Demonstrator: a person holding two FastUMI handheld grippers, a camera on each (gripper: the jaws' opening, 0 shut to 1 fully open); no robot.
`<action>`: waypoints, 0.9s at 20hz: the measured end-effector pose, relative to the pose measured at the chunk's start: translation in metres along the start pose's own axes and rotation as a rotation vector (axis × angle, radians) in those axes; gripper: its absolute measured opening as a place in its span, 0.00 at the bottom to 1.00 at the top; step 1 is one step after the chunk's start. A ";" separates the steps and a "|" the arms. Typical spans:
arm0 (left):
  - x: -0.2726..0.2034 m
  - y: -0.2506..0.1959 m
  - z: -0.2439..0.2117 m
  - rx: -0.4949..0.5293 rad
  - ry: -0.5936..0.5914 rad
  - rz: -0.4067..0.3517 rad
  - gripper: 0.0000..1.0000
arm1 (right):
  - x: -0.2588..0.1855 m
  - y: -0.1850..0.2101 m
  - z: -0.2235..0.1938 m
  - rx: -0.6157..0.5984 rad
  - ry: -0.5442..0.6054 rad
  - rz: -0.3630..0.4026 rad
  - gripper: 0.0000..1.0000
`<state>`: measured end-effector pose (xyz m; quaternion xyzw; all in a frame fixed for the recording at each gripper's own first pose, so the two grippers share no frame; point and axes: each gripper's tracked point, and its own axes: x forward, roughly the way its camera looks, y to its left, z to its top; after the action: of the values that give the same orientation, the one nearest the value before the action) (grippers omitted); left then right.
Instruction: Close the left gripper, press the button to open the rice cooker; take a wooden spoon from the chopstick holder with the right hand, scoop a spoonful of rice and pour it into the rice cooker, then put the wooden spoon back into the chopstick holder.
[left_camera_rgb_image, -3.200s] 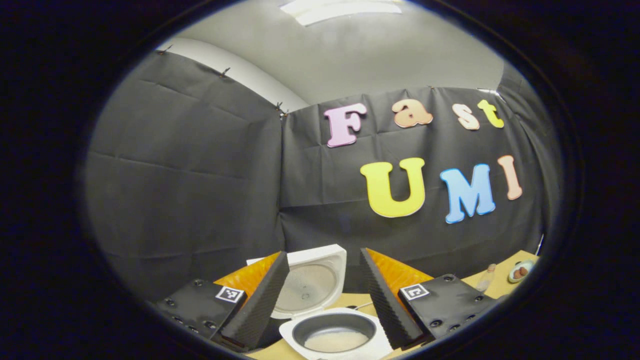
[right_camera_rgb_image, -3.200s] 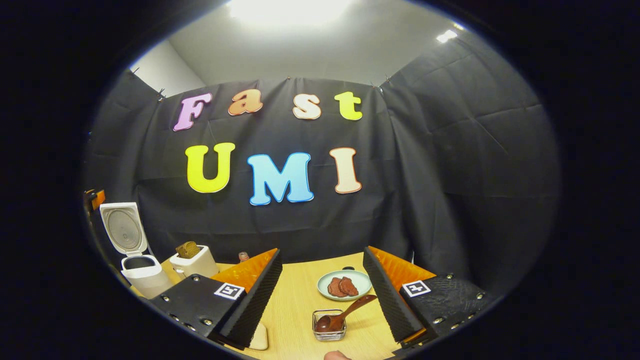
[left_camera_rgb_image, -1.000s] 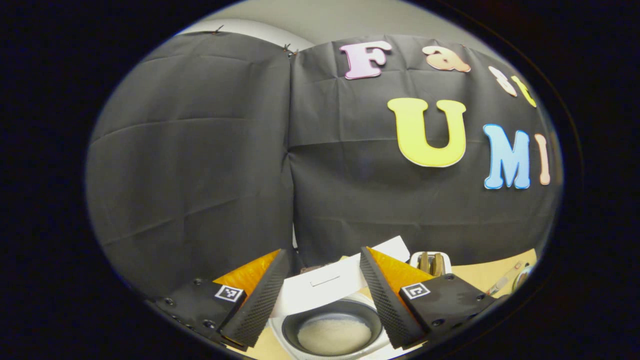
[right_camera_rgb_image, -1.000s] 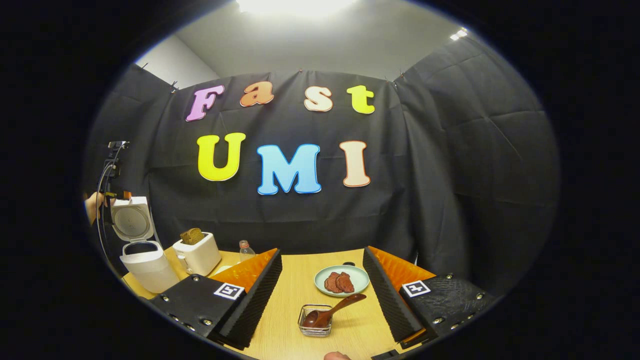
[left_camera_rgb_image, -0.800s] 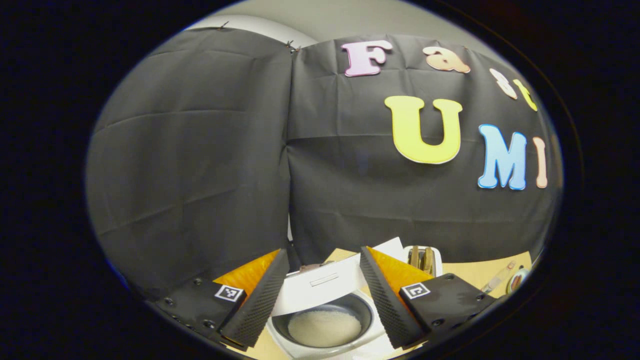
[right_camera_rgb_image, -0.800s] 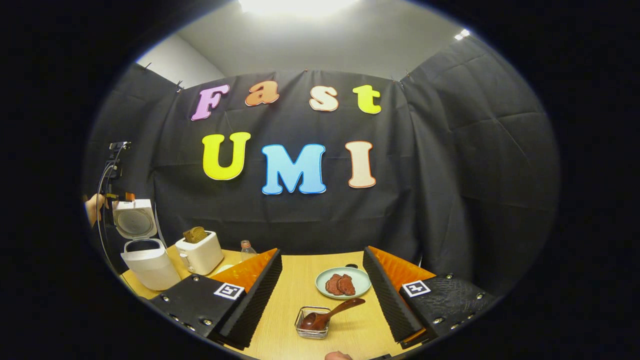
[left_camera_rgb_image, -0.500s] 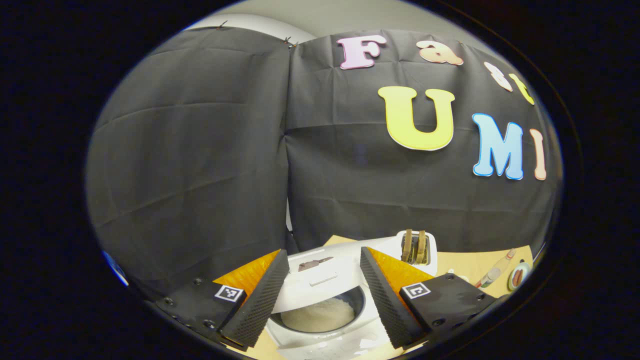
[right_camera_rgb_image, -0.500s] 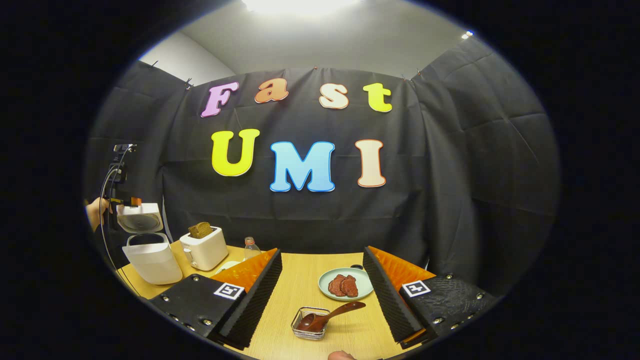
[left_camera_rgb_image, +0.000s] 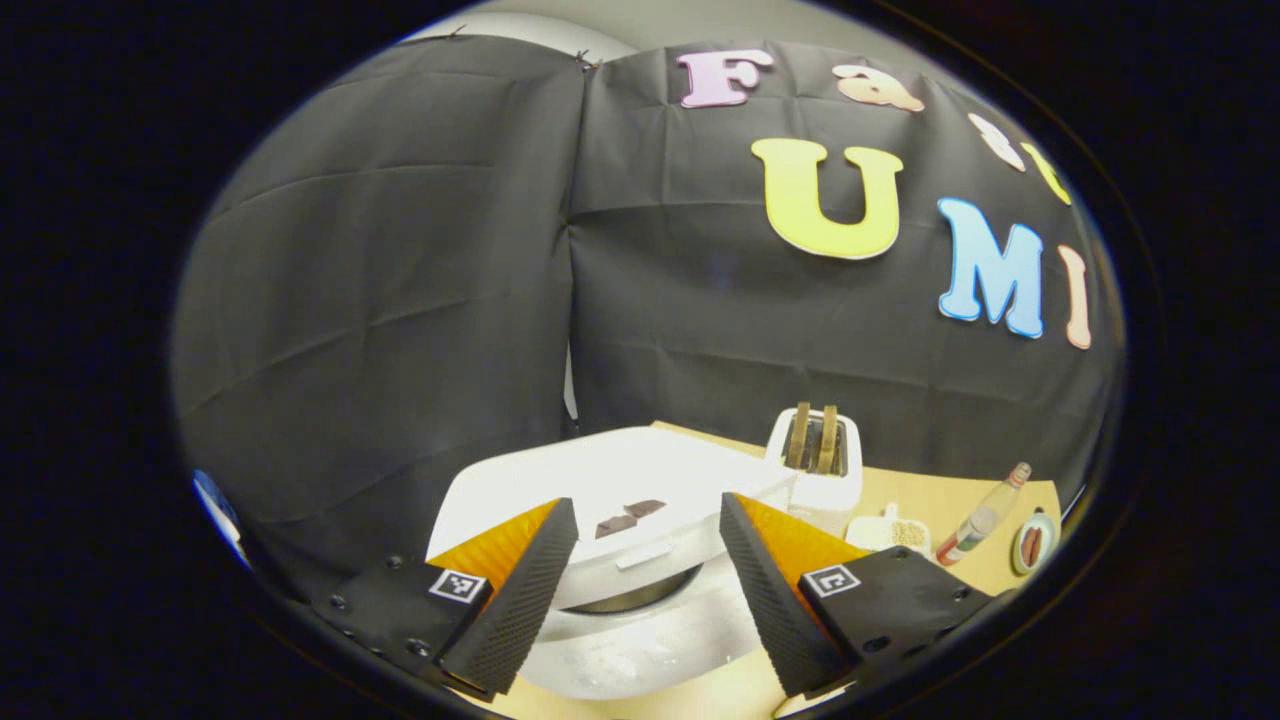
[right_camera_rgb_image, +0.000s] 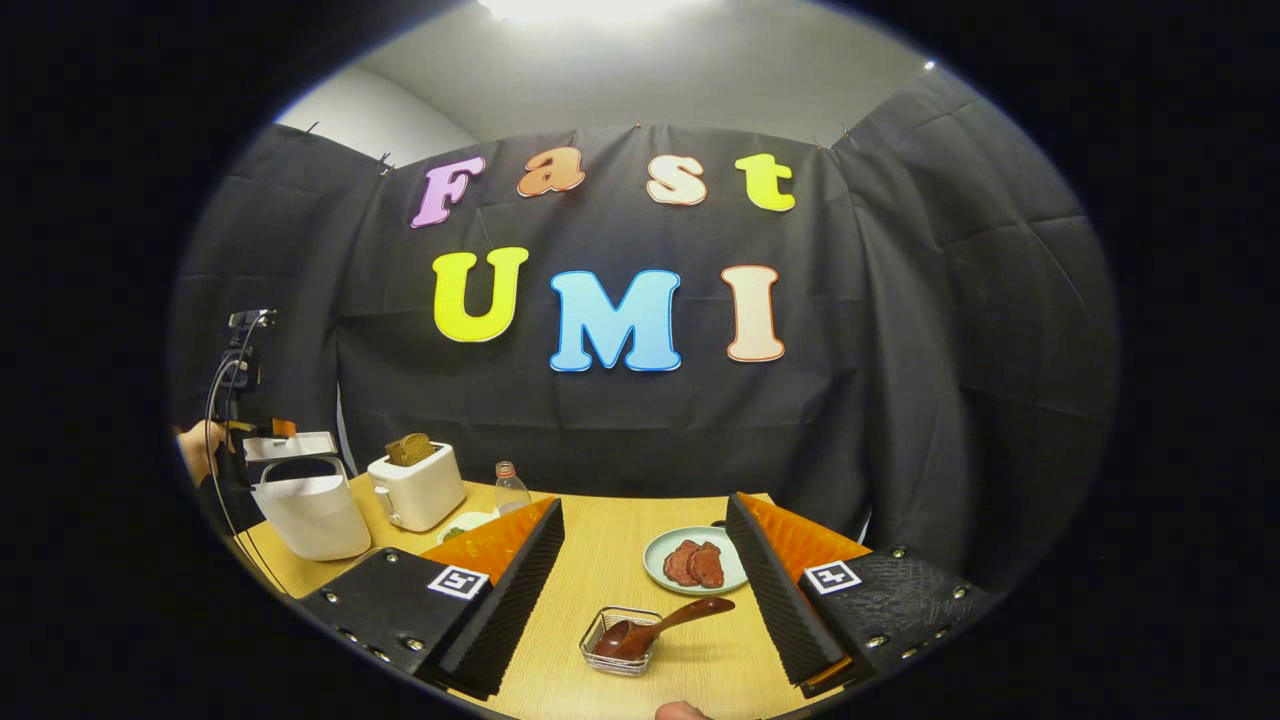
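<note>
The white rice cooker sits right under my left gripper. Its lid is tilted down almost flat, with a thin dark gap left above the pot. My left gripper is open, its fingers standing over the lid's front edge. In the right gripper view the rice cooker stands at the far left, with a hand beside its lowered lid. The wooden spoon lies in a small wire holder, handle pointing right. My right gripper hangs open above it, holding nothing.
A white toaster with bread stands just right of the cooker. Farther right are a small dish of grains, a lying bottle and a plate. A plate of meat slices sits behind the wire holder on the wooden table.
The cooker lid has swung from upright down to nearly flat as my left gripper moved forward and over it. The rice inside is now covered. My right gripper drifted only slightly.
</note>
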<state>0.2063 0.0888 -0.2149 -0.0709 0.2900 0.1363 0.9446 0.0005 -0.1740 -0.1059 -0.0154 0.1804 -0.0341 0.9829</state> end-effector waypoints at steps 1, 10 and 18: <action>-0.002 0.000 -0.009 -0.011 0.011 0.001 1.00 | 0.000 0.001 0.000 0.001 -0.001 0.004 0.99; 0.007 -0.007 -0.048 -0.069 0.096 0.001 0.98 | -0.002 -0.009 -0.006 0.027 0.004 -0.006 0.99; 0.018 -0.005 -0.072 -0.025 0.137 0.042 0.97 | 0.002 -0.011 -0.014 0.041 0.015 -0.022 0.99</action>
<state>0.1841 0.0725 -0.2844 -0.0858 0.3536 0.1547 0.9185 -0.0033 -0.1855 -0.1188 0.0029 0.1870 -0.0486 0.9811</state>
